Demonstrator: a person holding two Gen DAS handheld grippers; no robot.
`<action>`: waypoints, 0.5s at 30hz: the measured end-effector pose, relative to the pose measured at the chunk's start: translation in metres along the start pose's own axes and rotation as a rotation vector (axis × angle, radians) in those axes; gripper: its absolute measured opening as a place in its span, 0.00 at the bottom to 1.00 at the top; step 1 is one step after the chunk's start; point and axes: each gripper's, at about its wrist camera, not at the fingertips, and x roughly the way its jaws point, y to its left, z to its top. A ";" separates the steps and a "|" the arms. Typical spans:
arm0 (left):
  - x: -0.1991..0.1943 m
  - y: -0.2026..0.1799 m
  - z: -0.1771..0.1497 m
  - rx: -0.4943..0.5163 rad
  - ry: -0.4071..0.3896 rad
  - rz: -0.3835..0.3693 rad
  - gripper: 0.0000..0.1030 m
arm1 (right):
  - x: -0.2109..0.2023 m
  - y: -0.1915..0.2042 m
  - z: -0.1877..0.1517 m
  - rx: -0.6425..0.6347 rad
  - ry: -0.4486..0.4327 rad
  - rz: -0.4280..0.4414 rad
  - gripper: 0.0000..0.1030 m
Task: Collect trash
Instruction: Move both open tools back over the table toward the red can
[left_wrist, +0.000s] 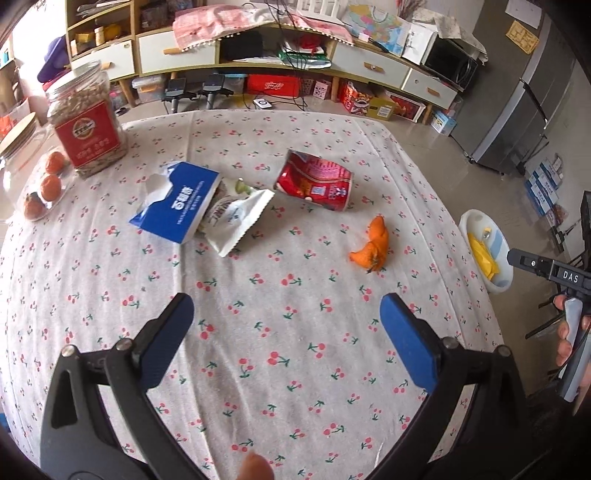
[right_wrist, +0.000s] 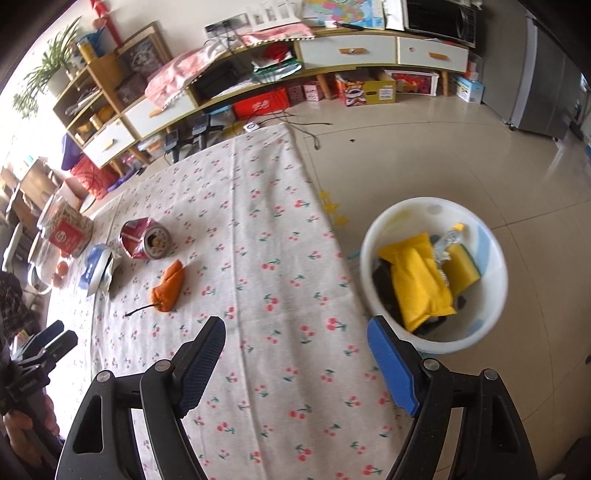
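Note:
On the cherry-print tablecloth (left_wrist: 295, 332) lie an orange peel (left_wrist: 371, 247), a red snack bag (left_wrist: 317, 181), a white torn wrapper (left_wrist: 236, 218) and a blue tissue pack (left_wrist: 181, 203). The peel (right_wrist: 170, 286) and red bag (right_wrist: 144, 240) also show in the right wrist view. My left gripper (left_wrist: 286, 314) is open and empty, above the cloth short of the trash. My right gripper (right_wrist: 295, 343) is open and empty at the table's right edge, beside the white bin (right_wrist: 436, 273), which holds yellow trash and a sponge.
A jar of seeds (left_wrist: 86, 118) and a tray of tangerines (left_wrist: 44, 184) stand at the table's far left. The bin (left_wrist: 487, 251) stands on the floor right of the table. Shelving and boxes line the back wall; a fridge (left_wrist: 524, 85) stands at right.

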 end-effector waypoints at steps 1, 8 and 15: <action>-0.002 0.006 -0.001 -0.012 -0.001 0.007 0.98 | 0.003 0.006 0.000 -0.007 0.005 0.001 0.79; -0.018 0.043 -0.014 -0.061 -0.014 0.111 0.98 | 0.024 0.049 0.001 -0.062 0.040 0.012 0.79; -0.022 0.074 -0.026 -0.112 0.015 0.143 0.98 | 0.050 0.097 0.003 -0.122 0.078 0.018 0.79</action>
